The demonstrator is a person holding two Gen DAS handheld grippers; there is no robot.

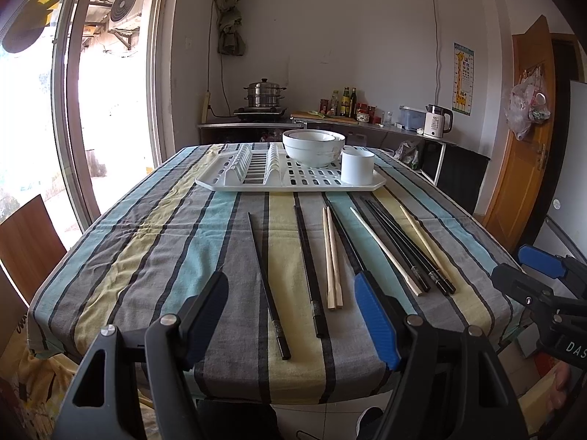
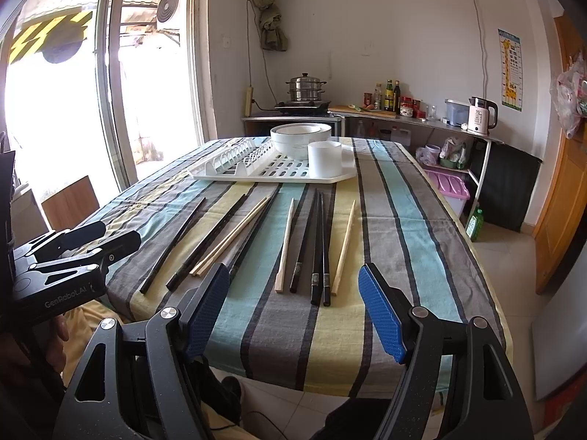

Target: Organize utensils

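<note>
Both grippers hover spread and empty at the near edge of the striped table.
Left gripper and right gripper point at loose chopsticks lying short of the white rack; the cup partly hides the rack's bowls.

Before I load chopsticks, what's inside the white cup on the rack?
The white cup stands upright on the drying rack; only its rim and upper inner wall show, so its bottom and any contents are hidden.
</note>
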